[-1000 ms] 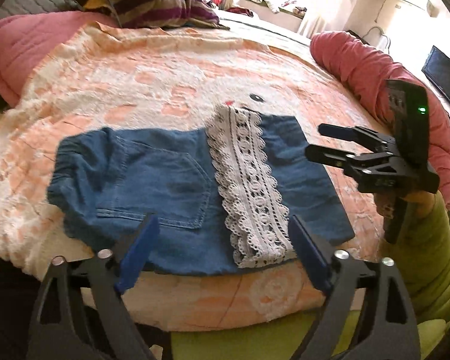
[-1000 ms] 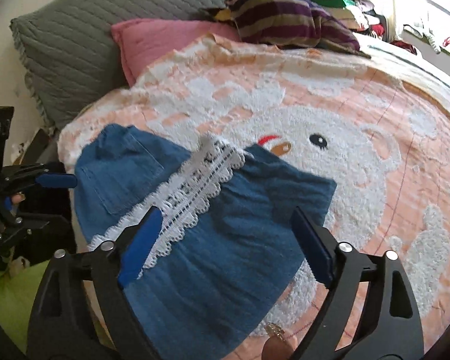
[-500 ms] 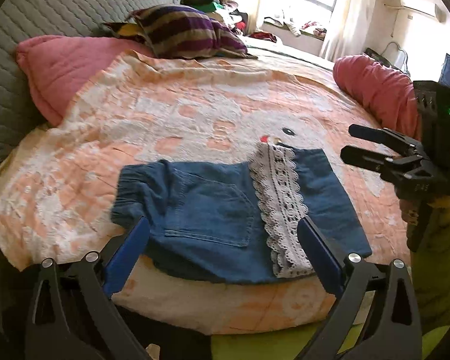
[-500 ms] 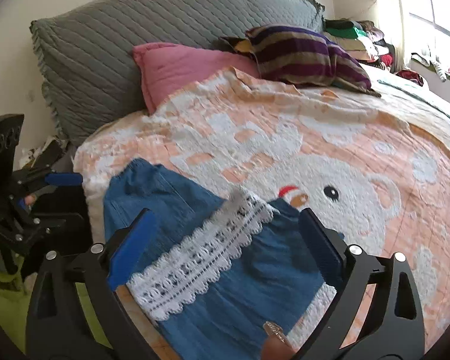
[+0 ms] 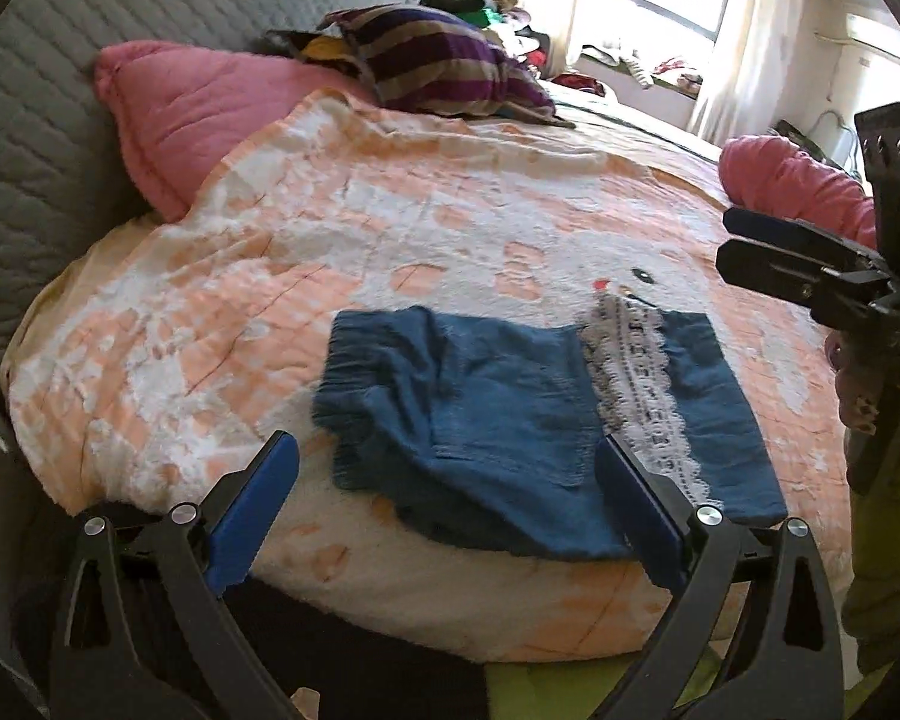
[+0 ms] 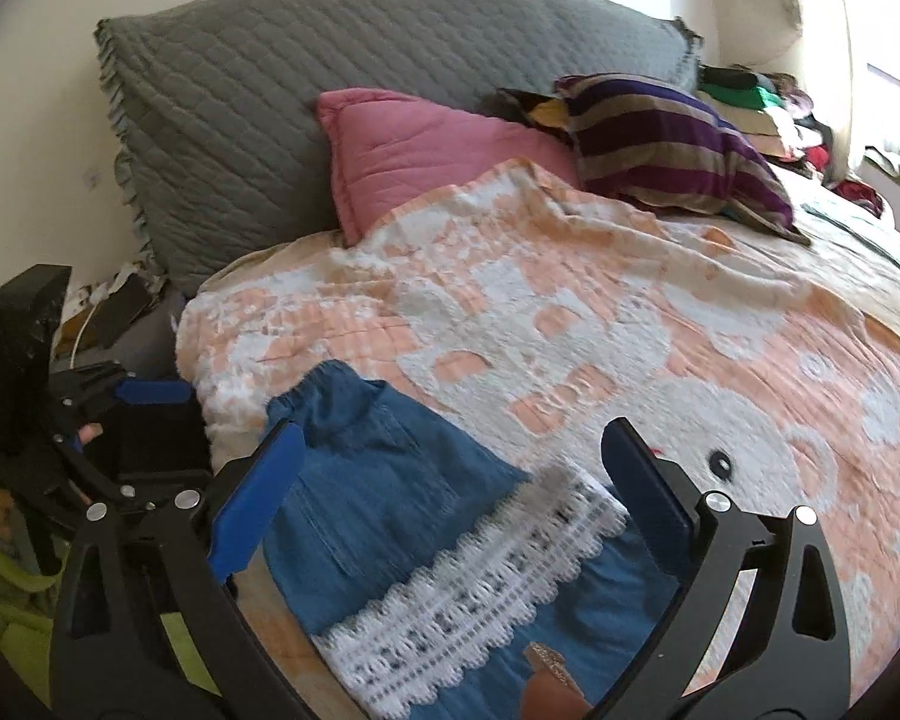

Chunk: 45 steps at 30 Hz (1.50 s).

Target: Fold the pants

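Observation:
Blue denim pants with a white lace band lie folded flat near the front edge of the bed; they also show in the right wrist view. My left gripper is open and empty, hovering just in front of the pants' near edge. My right gripper is open and empty, above the lace band. The right gripper also shows at the right of the left wrist view, and the left gripper at the left of the right wrist view.
The bed has an orange and white blanket. A pink pillow, a striped pillow and a grey quilted headboard cushion lie at the back. A pink bolster lies at the right. A green sleeve is near the bed edge.
Both grippers have pulled back and up from the pants, and both views have swung left toward the headboard. The pants lie as before.

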Available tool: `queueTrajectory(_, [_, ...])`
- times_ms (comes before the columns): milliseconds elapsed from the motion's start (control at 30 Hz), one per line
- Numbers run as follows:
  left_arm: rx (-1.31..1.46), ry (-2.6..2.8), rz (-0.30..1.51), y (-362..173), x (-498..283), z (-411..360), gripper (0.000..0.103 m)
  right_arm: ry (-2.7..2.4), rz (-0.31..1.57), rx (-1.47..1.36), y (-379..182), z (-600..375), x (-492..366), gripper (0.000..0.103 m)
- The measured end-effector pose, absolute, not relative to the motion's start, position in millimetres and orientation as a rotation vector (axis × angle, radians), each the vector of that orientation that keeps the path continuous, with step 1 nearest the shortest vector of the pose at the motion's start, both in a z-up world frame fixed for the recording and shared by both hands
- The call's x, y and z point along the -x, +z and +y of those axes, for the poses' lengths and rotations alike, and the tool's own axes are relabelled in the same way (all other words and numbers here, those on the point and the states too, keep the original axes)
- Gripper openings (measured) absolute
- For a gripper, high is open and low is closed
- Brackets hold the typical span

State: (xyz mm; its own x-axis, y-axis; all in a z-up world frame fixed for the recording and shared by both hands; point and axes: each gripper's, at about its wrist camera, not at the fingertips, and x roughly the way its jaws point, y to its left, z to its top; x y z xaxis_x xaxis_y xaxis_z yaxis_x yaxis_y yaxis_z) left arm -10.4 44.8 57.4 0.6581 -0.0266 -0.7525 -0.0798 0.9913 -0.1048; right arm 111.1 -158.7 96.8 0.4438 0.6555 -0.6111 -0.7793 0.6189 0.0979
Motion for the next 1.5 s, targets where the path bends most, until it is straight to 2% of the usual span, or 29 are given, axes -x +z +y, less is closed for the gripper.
queueTrajectory(333, [0.203, 0.078, 0.906, 32, 8, 75, 0.098, 0.988, 0.707, 0.29, 91, -94, -117, 0.094])
queueTrajectory(767, [0.349, 0.021, 0.97, -10, -8, 95, 0.096, 1.094, 0.842, 0.394, 56, -17, -147, 0.094])
queueTrajectory(800, [0.36, 0.014, 0.971, -13, -10, 95, 0.091, 1.105, 0.854, 0.407, 52, -11, -148, 0.094])
queueTrajectory(833, [0.377, 0.004, 0.975, -16, -11, 96, 0.077, 1.118, 0.868, 0.417, 47, -5, -148, 0.094])
queueTrajectory(867, [0.405, -0.012, 0.98, -21, -13, 98, 0.073, 1.131, 0.889, 0.429, 41, 2, -150, 0.094])
queueTrajectory(1000, [0.413, -0.038, 0.989, -31, -16, 96, 0.066, 1.152, 0.949, 0.47, 21, 21, -156, 0.094])
queueTrajectory(1167, [0.43, -0.058, 0.986, -36, -19, 97, 0.065, 1.205, 1.004, 0.508, 0, 38, -157, 0.094])
queueTrajectory(1233, [0.429, -0.062, 0.984, -37, -19, 97, 0.065, 1.217, 1.034, 0.517, -9, 44, -159, 0.09])
queueTrajectory(1333, [0.429, -0.066, 0.981, -37, -19, 97, 0.067, 1.261, 1.102, 0.52, -27, 52, -162, 0.078])
queueTrajectory(1400, [0.432, -0.07, 0.978, -38, -21, 98, 0.067, 1.281, 1.124, 0.517, -35, 54, -162, 0.063])
queueTrajectory(1433, [0.434, -0.073, 0.977, -39, -22, 99, 0.067, 1.289, 1.121, 0.511, -38, 54, -161, 0.061])
queueTrajectory(1500, [0.445, -0.081, 0.975, -40, -24, 100, 0.068, 1.315, 1.122, 0.481, -36, 50, -161, 0.045])
